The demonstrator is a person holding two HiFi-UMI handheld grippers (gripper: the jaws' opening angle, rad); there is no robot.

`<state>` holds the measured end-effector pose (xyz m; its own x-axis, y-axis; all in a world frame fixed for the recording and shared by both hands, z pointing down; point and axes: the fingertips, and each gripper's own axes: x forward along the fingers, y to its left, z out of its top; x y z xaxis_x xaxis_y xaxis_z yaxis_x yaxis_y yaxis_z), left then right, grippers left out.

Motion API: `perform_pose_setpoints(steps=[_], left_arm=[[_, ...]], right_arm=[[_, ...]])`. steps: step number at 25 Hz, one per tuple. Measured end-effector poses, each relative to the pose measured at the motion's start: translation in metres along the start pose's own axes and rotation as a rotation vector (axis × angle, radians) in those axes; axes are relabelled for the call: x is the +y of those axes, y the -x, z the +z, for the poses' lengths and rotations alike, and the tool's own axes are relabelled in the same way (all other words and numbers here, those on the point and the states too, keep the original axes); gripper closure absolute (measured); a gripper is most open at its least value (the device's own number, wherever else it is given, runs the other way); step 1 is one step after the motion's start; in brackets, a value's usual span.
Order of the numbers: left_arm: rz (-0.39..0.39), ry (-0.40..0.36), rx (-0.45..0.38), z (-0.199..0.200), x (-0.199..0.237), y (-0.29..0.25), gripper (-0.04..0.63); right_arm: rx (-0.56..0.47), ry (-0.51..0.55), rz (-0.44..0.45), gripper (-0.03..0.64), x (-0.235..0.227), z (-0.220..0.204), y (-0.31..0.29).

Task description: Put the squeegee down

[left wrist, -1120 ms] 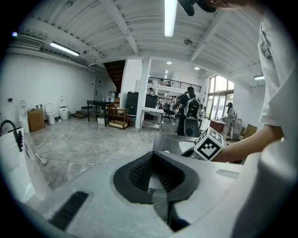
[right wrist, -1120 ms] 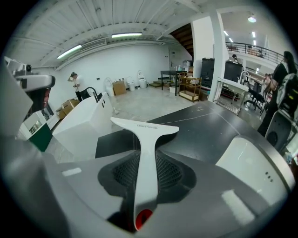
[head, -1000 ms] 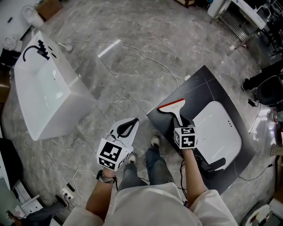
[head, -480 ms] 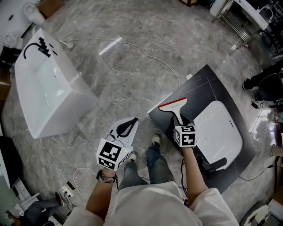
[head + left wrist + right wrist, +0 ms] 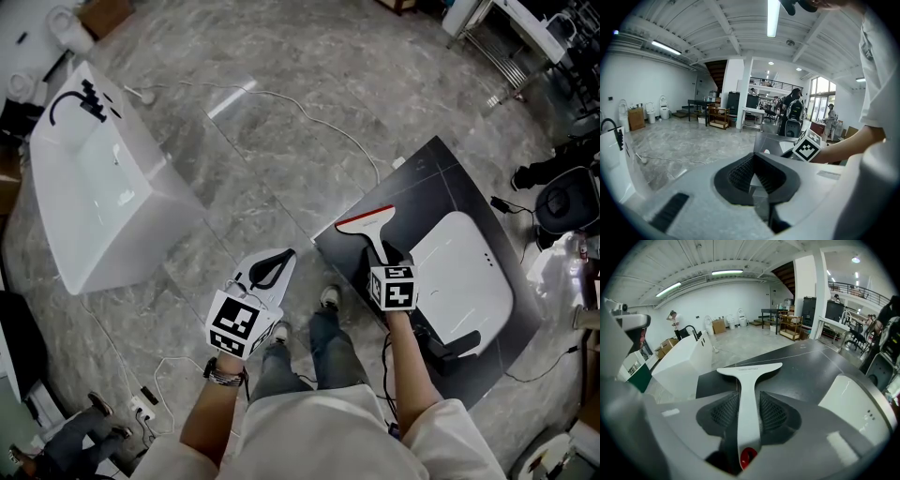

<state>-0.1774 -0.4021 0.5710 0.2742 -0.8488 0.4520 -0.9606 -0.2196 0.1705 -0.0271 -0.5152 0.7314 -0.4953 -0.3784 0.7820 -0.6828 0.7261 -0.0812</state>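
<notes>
The left tongs point(image 5: 753, 159) are closed and empty, held over the grey stone floor point(image 5: 281, 94) on the person's left. The right tongs point(image 5: 749, 397) point steeply down over a dark slab point(image 5: 441, 178) that lies on the floor. Their jaws have just been opening, and they now stand slack on either side of the white squeegee point(image 5: 748, 376). The squeegee lies flat on the slab near its left corner. Its handle runs straight away from the person between the jaws. The blade sits crosswise at the far end, facing the slab's far-left edge. The near end of the handle, marked with a red spot, disappears under the tongs' body. In the head view the marker cube covers it. A white tray point(image 5: 464, 281) lies to the right on the slab. Further left, a white basin point(image 5: 103, 197) stands on the floor.
</notes>
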Motion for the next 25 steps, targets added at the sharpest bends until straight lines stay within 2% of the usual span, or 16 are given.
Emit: perform_pose_setpoints(steps=[11, 20, 25], left_arm=[[-0.055, -0.043, -0.025, 0.010, -0.020, 0.013, 0.591], [-0.116, -0.117, -0.080, 0.033, -0.045, 0.029, 0.591], [-0.137, -0.153, -0.108, 0.051, -0.058, 0.054, 0.591]], right_arm=[[-0.120, -0.049, -0.069, 0.471, -0.009, 0.019, 0.057], [-0.263, -0.107, -0.156, 0.516, -0.017, 0.035, 0.136], [-0.331, -0.135, -0.176, 0.553, -0.004, 0.040, 0.188]])
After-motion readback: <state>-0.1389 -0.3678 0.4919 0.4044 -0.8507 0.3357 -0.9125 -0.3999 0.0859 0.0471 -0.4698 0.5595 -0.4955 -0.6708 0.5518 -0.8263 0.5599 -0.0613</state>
